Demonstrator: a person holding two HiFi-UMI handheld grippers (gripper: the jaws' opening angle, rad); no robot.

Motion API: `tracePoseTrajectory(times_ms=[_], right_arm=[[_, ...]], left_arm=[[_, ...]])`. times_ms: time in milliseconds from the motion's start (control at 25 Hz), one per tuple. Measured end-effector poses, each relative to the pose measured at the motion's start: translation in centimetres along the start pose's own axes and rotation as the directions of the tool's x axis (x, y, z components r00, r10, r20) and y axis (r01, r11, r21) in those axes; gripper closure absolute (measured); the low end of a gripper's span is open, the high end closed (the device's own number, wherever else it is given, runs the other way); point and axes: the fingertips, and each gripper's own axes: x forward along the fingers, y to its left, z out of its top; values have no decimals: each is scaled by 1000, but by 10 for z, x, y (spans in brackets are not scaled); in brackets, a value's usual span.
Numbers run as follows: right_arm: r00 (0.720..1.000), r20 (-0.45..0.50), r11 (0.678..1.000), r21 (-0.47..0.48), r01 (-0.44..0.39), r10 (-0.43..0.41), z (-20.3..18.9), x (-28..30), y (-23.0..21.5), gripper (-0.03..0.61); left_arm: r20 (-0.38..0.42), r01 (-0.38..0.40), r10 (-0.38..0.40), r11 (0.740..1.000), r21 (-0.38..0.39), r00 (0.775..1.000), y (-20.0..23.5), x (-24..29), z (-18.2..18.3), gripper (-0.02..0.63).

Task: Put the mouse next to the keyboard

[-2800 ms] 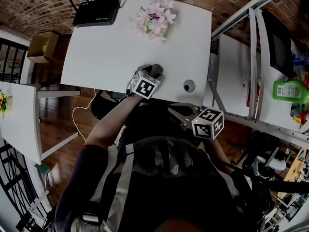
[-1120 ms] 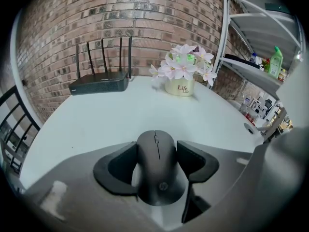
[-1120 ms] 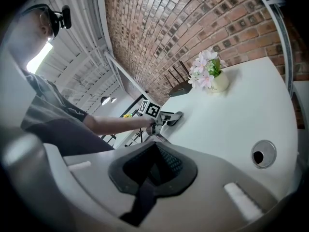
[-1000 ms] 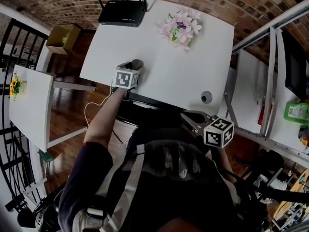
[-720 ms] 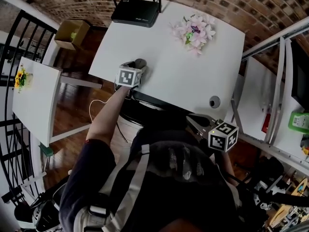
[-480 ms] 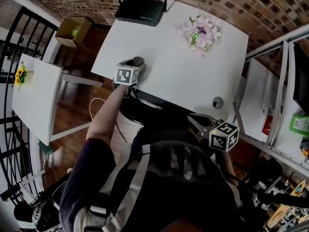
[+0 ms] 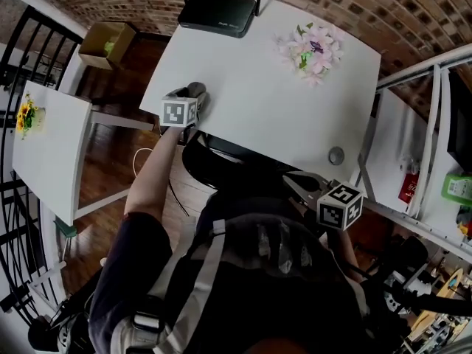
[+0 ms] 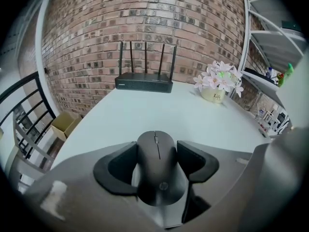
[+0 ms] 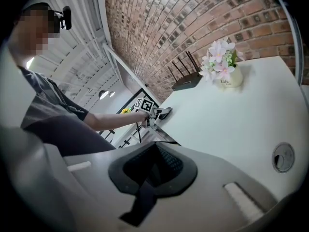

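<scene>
Black mouse (image 8: 155,178) clamped between the left tongs (image 8: 158,153), at the white surface's (image 7: 265,94) 9 o'clock edge. Right tongs (image 9: 153,158) closed on nothing, off the surface at 5 o'clock. Advice: hold the mouse level, set it flat, then release. No keyboard is identifiable, so the target spot is uncertain.

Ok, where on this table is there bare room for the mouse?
The middle of the table is bare, bordered by the router at the back, the flowers at the back right and the cable hole at the front right. The left gripper, shut on the mouse, sits at the front left edge.
</scene>
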Motion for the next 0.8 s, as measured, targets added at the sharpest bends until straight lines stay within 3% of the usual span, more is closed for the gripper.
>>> tracePoseTrajectory(times_ms=[400, 640, 800], right_arm=[[1000, 17, 1000, 5, 22, -22, 2, 11, 16, 572], [995, 36, 996, 31, 88, -89, 2, 24, 24, 572], [996, 88, 1000, 19, 8, -9, 12, 35, 36, 572]], left_arm=[[25, -7, 7, 1000, -11, 1000, 34, -6, 4, 341], [44, 20, -20, 1000, -1, 999, 53, 6, 20, 342], [49, -41, 44, 998, -47, 998, 90, -16, 2, 342]])
